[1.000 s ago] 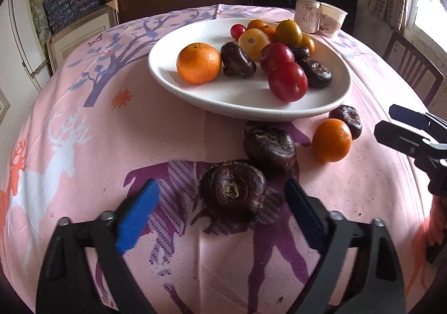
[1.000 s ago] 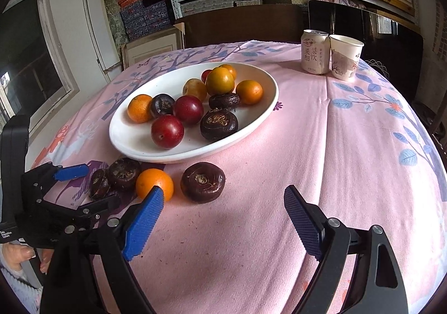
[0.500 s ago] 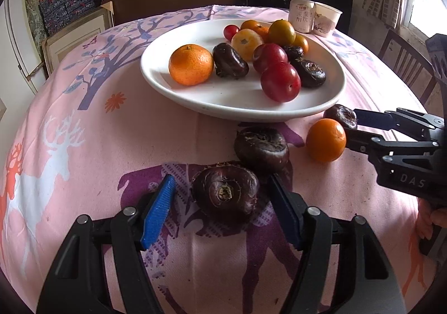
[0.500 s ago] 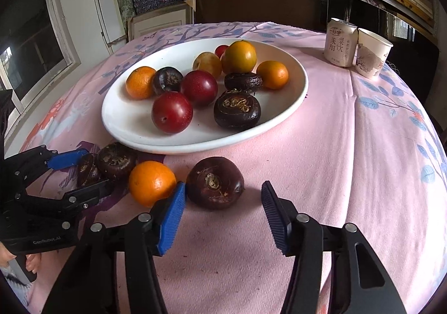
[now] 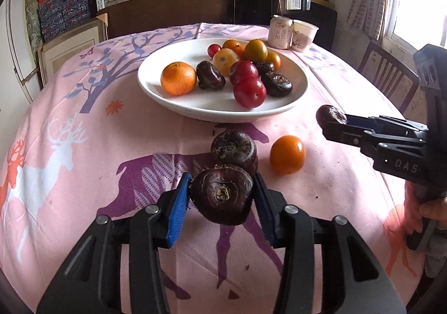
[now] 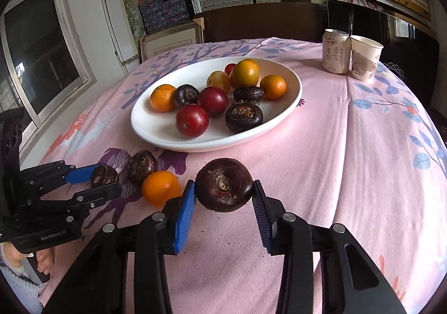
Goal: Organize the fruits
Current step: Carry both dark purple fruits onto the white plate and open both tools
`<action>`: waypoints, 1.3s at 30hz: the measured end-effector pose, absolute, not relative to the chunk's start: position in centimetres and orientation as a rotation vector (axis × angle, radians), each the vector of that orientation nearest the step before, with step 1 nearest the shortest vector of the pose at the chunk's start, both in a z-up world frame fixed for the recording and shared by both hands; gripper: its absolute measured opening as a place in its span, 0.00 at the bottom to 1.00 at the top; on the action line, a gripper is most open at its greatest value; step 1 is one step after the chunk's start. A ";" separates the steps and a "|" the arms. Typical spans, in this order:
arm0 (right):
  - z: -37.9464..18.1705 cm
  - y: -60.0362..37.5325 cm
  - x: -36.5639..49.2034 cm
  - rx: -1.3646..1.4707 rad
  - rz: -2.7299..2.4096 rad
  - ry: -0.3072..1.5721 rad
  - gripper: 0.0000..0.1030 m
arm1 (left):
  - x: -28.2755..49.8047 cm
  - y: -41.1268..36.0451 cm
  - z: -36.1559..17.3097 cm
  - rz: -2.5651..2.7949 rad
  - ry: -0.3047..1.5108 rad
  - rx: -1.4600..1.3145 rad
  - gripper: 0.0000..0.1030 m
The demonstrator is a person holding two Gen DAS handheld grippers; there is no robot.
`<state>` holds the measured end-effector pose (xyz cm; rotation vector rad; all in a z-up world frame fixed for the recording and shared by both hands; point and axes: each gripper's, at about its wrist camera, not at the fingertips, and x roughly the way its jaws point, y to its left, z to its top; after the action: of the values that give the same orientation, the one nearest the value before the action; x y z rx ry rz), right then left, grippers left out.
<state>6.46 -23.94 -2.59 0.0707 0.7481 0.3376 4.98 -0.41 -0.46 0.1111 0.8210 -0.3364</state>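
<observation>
Both claws clenched, each on a dark water chestnut: left claw (image 5: 222, 196) grips one (image 5: 222, 195) just in front of a second loose chestnut (image 5: 234, 149); right claw (image 6: 223, 196) grips another (image 6: 224, 185), pads square on the widest part, likely to stop a round fruit rolling out. White plate (image 6: 293, 90) beyond already carries oranges, plums, chestnuts, probably the gathering spot. One orange (image 6: 160, 188) left on the table (image 6: 363, 160) between the claws. Can and paper cup behind the plate, well apart from the work
</observation>
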 end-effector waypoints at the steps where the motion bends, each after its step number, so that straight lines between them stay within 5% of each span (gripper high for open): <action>1: -2.4 -24.1 6.3 0.076 0.339 0.736 0.40 | 4.9 -0.3 -0.1 -0.337 0.812 0.108 0.43; 14: 3.0 -23.2 12.9 0.091 0.330 0.660 0.40 | 15.9 -0.6 5.8 -0.246 0.737 0.105 0.43; 23: 1.3 -17.0 17.8 -0.006 0.418 0.704 0.41 | 26.3 -1.3 3.3 -0.235 0.819 0.047 0.44; 25: 0.8 -16.8 17.7 -0.017 0.413 0.705 0.52 | 27.1 -1.3 2.4 -0.243 0.840 0.031 0.64; 26: 0.6 -16.8 17.7 -0.021 0.406 0.711 0.62 | 27.0 -1.3 2.0 -0.246 0.845 0.033 0.65; 39: 0.4 -20.4 14.6 0.057 0.347 0.691 0.67 | 21.0 2.0 3.4 -0.177 0.780 -0.010 0.86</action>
<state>14.63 -20.41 0.39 0.0568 0.6912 0.3472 21.03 1.95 3.41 -0.0096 0.7796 -0.1772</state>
